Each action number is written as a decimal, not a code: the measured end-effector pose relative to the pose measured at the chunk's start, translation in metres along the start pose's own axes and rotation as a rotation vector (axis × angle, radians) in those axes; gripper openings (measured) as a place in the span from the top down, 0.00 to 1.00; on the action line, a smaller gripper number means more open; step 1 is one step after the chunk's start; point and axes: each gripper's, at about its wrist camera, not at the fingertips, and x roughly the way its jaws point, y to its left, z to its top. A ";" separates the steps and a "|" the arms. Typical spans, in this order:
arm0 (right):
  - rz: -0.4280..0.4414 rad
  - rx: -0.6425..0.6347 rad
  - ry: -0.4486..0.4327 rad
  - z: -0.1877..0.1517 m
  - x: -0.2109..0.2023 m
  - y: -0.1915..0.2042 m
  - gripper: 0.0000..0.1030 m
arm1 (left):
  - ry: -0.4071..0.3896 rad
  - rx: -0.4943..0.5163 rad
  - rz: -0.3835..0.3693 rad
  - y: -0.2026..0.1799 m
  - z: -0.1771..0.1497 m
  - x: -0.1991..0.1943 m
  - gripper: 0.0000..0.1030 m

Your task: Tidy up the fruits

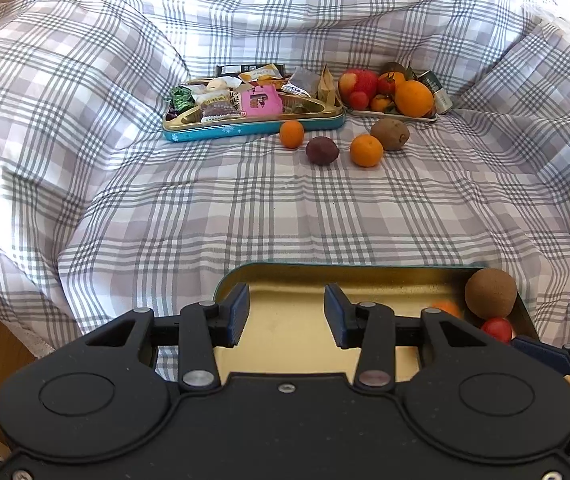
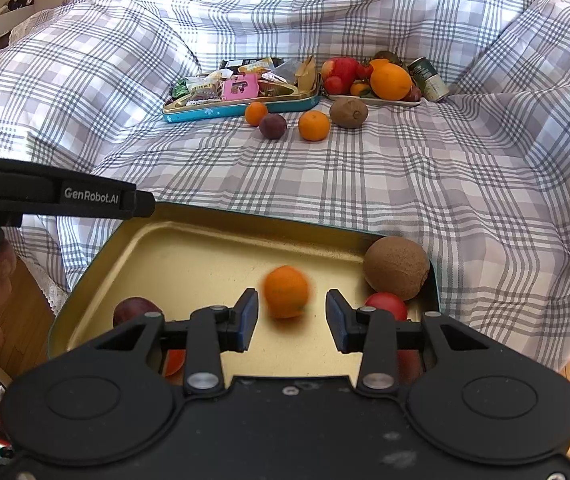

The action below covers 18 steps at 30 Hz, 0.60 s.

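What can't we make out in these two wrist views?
- Orange, right view: motion-blurred between the right tool fingers; contact or rest can't be told.
- Tin near half, left view: hidden by the left tool body.
- Red fruit, right view: mostly behind a tool finger; type unclear.
- Snack labels in far tin: too small to read.
- Plate contents: fruits overlap, count unclear.

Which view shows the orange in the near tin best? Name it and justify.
The right wrist view: the orange, slightly blurred, lies whole on the tin's gold floor. In the left wrist view only an orange sliver peeks past the hand-held gripper's linkage.
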 end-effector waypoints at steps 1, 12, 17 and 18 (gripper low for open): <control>0.000 0.001 0.001 0.000 0.000 0.000 0.60 | 0.001 -0.001 0.001 0.000 -0.001 -0.001 0.51; 0.000 0.003 0.011 0.000 0.003 -0.001 0.60 | 0.025 -0.024 -0.019 -0.001 -0.006 -0.003 0.51; -0.001 0.004 0.015 0.000 0.004 -0.001 0.60 | 0.029 -0.036 -0.025 -0.002 -0.009 -0.005 0.51; -0.001 0.004 0.015 0.000 0.004 -0.001 0.60 | 0.029 -0.036 -0.025 -0.002 -0.010 -0.006 0.51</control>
